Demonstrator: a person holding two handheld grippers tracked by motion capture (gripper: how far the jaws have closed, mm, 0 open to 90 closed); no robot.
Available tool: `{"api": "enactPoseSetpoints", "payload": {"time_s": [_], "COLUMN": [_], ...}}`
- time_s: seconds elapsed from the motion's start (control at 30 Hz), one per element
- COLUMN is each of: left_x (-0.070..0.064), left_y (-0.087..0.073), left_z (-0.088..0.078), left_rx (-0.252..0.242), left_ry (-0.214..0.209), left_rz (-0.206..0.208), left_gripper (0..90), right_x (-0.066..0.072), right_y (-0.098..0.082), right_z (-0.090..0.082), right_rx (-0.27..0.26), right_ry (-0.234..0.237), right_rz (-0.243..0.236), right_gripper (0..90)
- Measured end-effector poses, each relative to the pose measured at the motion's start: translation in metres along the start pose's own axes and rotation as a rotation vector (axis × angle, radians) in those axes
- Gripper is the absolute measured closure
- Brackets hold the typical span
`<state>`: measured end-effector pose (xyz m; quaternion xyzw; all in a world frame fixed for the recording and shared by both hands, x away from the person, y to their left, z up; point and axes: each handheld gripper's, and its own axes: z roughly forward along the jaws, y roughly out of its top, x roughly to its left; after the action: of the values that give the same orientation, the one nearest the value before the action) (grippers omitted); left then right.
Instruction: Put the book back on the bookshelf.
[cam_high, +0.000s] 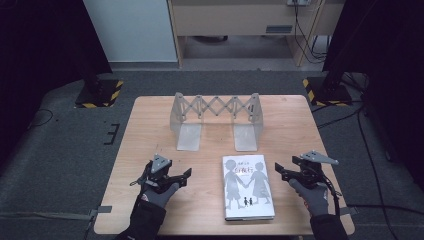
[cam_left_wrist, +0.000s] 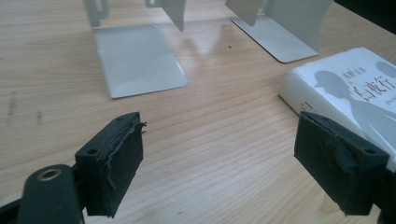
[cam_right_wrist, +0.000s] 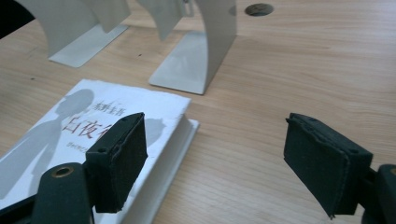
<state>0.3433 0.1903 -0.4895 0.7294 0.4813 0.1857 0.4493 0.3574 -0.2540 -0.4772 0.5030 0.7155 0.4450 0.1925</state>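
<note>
High view puts the book (cam_high: 248, 187) flat on the desk (cam_high: 150, 125), cover up, near the front edge and right of centre, with the left claw (cam_high: 183, 177) well off its left side and the right claw (cam_high: 281, 169) just beside its right edge. Both claws stand wide open and hold nothing; bare wood lies between the jaws in the left gripper view, and in the right gripper view the book (cam_right_wrist: 88, 140) sits under the near jaw without being pinched. My reading is that the book is meant for the expanding bookend rack (cam_high: 215, 117) at the back of the desk. To do this well, bring one claw in low at the long edge so a jaw slips under the cover boards, since a flat book gives little to bite on; the other claw can steady the far edge and help tip it upright. Between the book and the rack the desk is bare. The rack's two flat foot plates (cam_left_wrist: 137, 58) lie toward the book, and it should slide over these rather than catch their lip. Off the desk, stand bases with striped tape (cam_high: 102, 92) sit on the floor and do not interfere
</note>
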Motion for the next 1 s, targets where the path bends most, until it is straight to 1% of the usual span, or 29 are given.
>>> {"api": "enactPoseSetpoints", "payload": {"time_s": [0.03, 0.07, 0.1, 0.13, 0.2, 0.27, 0.33, 0.37, 0.4, 0.47, 0.5, 0.53, 0.57, 0.6, 0.63, 0.67, 0.7, 0.73, 0.77, 0.8, 0.87, 0.9, 0.97, 1.0], "left_x": [-0.004, -0.004, -0.007, -0.011, -0.015, -0.020, -0.025, -0.028, -0.028, -0.035, -0.041, -0.041, -0.045, -0.048, -0.051, -0.051, -0.056, -0.056, -0.059, -0.061, -0.065, -0.068, -0.073, -0.075], "left_y": [-0.001, -0.001, -0.002, -0.003, -0.003, -0.002, -0.002, -0.002, -0.002, -0.002, -0.003, -0.003, -0.003, -0.003, -0.003, -0.003, -0.004, -0.004, -0.005, -0.006, -0.008, -0.011, -0.014, -0.015], "left_z": [0.003, 0.003, 0.005, 0.008, 0.011, 0.014, 0.017, 0.019, 0.019, 0.024, 0.028, 0.028, 0.032, 0.034, 0.036, 0.036, 0.040, 0.040, 0.042, 0.044, 0.048, 0.052, 0.056, 0.057], "left_rx": [0.005, 0.005, 0.012, 0.025, 0.034, 0.034, 0.035, 0.038, 0.038, 0.049, 0.059, 0.059, 0.067, 0.071, 0.070, 0.070, 0.082, 0.082, 0.087, 0.088, 0.098, 0.110, 0.123, 0.132], "left_ry": [-0.016, -0.016, -0.023, -0.028, -0.041, -0.055, -0.076, -0.081, -0.081, -0.094, -0.100, -0.100, -0.104, -0.113, -0.117, -0.117, -0.129, -0.129, -0.135, -0.144, -0.168, -0.177, -0.186, -0.184], "left_rz": [0.001, 0.001, 0.007, 0.025, 0.030, 0.026, 0.019, 0.027, 0.027, 0.043, 0.051, 0.051, 0.058, 0.064, 0.065, 0.065, 0.075, 0.075, 0.082, 0.078, 0.063, 0.062, 0.070, 0.083], "left_gripper": [15.1, 15.4, 15.4, 15.9, 16.0, 16.0, 16.1, 16.1, 16.1, 16.1, 16.0, 16.0, 16.1, 16.1, 16.2, 16.3, 16.4, 16.6, 16.6, 17.3, 17.6, 18.3, 18.7, 18.6], "right_x": [0.006, 0.006, 0.008, 0.012, 0.016, 0.019, 0.022, 0.023, 0.024, 0.024, 0.026, 0.026, 0.028, 0.029, 0.030, 0.030, 0.031, 0.031, 0.031, 0.031, 0.031, 0.030, 0.031, 0.031], "right_y": [-0.001, -0.001, -0.002, -0.004, -0.005, -0.008, -0.011, -0.012, -0.013, -0.014, -0.015, -0.015, -0.017, -0.017, -0.018, -0.018, -0.021, -0.021, -0.022, -0.024, -0.024, -0.026, -0.027, -0.027], "right_z": [0.004, 0.004, 0.005, 0.009, 0.012, 0.016, 0.019, 0.020, 0.021, 0.022, 0.022, 0.022, 0.024, 0.024, 0.026, 0.026, 0.029, 0.029, 0.029, 0.030, 0.031, 0.031, 0.032, 0.033], "right_rx": [0.006, 0.006, 0.007, 0.020, 0.032, 0.038, 0.049, 0.055, 0.058, 0.060, 0.061, 0.061, 0.067, 0.070, 0.078, 0.078, 0.095, 0.095, 0.104, 0.106, 0.108, 0.111, 0.115, 0.124], "right_ry": [0.018, 0.018, 0.022, 0.040, 0.048, 0.063, 0.080, 0.087, 0.090, 0.092, 0.100, 0.100, 0.107, 0.112, 0.116, 0.116, 0.122, 0.122, 0.126, 0.140, 0.144, 0.156, 0.168, 0.172], "right_rz": [-0.010, -0.010, -0.013, -0.025, -0.032, -0.034, -0.026, -0.023, -0.022, -0.026, -0.024, -0.024, -0.036, -0.034, -0.044, -0.044, -0.054, -0.054, -0.053, -0.032, -0.023, -0.020, -0.011, -0.011], "right_gripper": [21.6, 21.6, 21.6, 22.0, 22.2, 22.6, 23.1, 23.2, 23.5, 23.8, 24.3, 24.3, 26.0, 26.4, 26.5, 26.5, 26.5, 26.5, 26.6, 26.7, 26.9, 27.1, 27.2, 27.2]}}
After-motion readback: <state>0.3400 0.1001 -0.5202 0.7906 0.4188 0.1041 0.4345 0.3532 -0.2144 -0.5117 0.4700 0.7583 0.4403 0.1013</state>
